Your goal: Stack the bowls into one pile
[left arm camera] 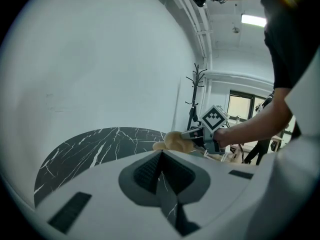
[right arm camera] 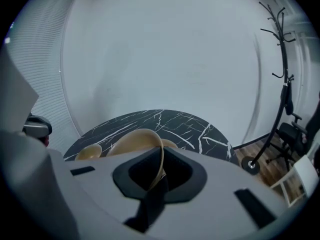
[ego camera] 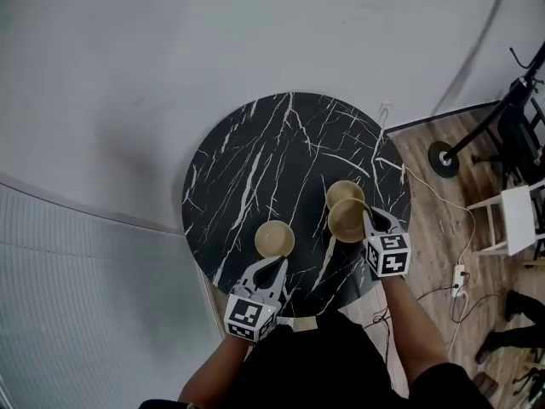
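The right claw (ego camera: 367,217) pinches a thin, stiff, probably light bowl (ego camera: 347,220) by its rim, the surest hold, while the left claw (ego camera: 276,264) is closed and empty.

Soft even light, fisheye-warped edges

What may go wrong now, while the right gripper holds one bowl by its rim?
The right gripper pinches the held bowl only at its thin rim, and the bowl hangs tilted, so it may slip or twist out. The held bowl is also very near the second bowl on the table; a careless move might knock that one and slide it out of place.
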`<state>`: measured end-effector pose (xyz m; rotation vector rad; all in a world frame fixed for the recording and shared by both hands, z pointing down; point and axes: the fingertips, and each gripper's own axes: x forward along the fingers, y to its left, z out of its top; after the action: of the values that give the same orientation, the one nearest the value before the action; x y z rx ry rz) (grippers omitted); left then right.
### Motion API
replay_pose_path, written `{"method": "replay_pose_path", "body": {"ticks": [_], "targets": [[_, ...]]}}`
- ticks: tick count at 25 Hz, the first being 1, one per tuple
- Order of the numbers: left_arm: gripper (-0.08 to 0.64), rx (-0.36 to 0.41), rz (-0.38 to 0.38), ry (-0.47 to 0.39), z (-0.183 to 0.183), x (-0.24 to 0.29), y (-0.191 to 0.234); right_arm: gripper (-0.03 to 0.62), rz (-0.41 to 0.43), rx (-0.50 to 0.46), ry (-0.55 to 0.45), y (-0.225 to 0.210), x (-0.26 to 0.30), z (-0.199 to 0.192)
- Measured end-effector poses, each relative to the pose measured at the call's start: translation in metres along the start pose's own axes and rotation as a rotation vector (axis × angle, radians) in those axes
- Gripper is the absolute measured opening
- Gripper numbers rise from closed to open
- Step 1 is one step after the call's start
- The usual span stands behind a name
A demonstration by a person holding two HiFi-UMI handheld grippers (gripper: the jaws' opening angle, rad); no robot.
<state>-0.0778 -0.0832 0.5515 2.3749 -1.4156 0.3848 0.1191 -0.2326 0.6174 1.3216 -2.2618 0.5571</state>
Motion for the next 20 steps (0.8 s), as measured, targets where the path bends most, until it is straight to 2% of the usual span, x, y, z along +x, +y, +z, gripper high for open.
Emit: {"method": "replay_pose_path", "body": {"ticks": [4,12,20], "targets": [[0.012,-0.01,0.021,0.005,0.0,0.0,0.001,0.028,0.012,-0.012,0.019,-0.008,0.02,0.006],[0.012,-0.034,0.061,0.02,-0.004,0.001,0.009,0.028,0.019,0.045,0.058,-0.024,0.056,0.011],[0.012,-0.047,0.083,0.023,-0.006,0.001,0.017,0.031,0.024,0.072,0.156,-0.029,0.085,-0.006]]}}
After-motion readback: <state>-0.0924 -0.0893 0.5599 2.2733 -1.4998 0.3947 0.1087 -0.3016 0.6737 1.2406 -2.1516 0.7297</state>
